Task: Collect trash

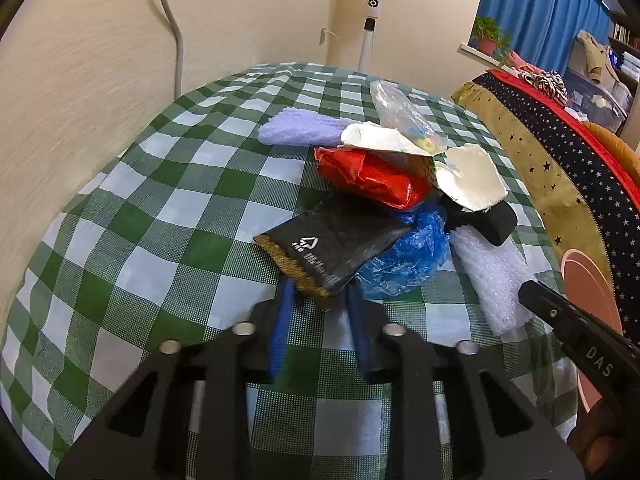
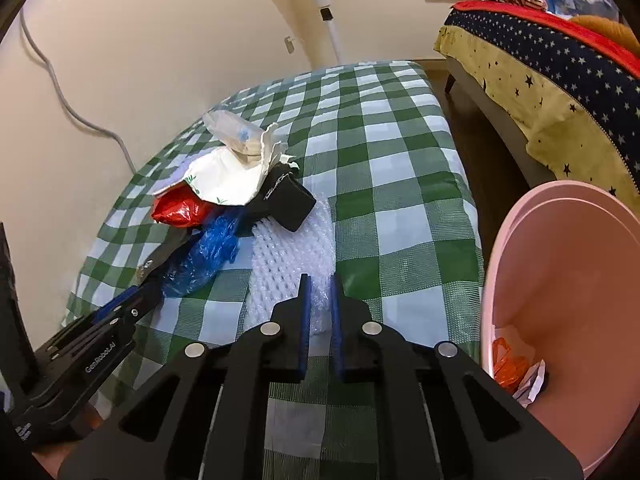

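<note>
A pile of trash lies on the green checked tablecloth (image 1: 140, 240): a black wrapper (image 1: 320, 248) with a gold edge, a red bag (image 1: 372, 176), a blue bag (image 1: 408, 256), torn white paper (image 1: 468, 176), a black block (image 1: 496, 224) and a white foam wrap (image 1: 492, 280). My left gripper (image 1: 320, 286) is shut on the near corner of the black wrapper. My right gripper (image 2: 320, 278) is shut on the near end of the white foam wrap (image 2: 288, 264), with clear bubble film bunched between its blue pads.
A pink bin (image 2: 560, 260) stands at the table's right edge, holding an orange bag (image 2: 510, 364) and white paper. A lilac foam net (image 1: 300, 130) and a clear bag (image 1: 396, 108) lie behind the pile. A bed with a star cover (image 2: 560, 80) stands to the right, and a fan pole (image 1: 370, 20) behind the table.
</note>
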`<act>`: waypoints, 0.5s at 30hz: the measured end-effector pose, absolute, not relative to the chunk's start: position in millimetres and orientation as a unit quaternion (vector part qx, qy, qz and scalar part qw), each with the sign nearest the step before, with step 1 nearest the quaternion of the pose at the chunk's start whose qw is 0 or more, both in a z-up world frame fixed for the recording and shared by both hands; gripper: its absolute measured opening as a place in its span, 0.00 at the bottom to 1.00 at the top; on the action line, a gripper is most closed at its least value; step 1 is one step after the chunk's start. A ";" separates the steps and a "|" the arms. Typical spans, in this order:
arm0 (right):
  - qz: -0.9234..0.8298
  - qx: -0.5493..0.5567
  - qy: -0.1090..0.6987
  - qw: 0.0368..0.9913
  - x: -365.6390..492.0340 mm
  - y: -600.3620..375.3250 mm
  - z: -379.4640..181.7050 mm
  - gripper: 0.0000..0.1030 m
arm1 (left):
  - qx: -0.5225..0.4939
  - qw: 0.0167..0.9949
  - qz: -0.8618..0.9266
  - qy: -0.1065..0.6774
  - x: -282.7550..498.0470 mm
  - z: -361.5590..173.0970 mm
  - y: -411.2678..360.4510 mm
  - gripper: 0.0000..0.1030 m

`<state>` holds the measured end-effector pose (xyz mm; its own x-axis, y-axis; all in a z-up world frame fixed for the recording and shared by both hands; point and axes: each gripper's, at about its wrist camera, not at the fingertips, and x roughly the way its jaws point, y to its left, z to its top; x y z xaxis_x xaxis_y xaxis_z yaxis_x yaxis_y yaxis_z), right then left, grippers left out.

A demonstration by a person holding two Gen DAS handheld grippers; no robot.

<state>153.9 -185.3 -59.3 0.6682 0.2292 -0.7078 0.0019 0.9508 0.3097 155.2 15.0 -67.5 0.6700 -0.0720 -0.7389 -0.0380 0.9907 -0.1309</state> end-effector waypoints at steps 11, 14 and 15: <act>0.065 0.152 0.378 0.911 137.7 -194.5 -44.8 0.09 | -0.076 0.912 -0.028 0.403 142.8 -64.2 12.2 0.00; 0.065 0.151 0.374 0.913 132.1 -195.7 -41.7 0.09 | -0.079 0.912 -0.034 0.400 137.8 -62.3 13.0 0.00; 0.065 0.151 0.373 0.913 129.9 -195.7 -41.2 0.09 | -0.080 0.913 -0.032 0.399 135.8 -61.4 13.9 0.00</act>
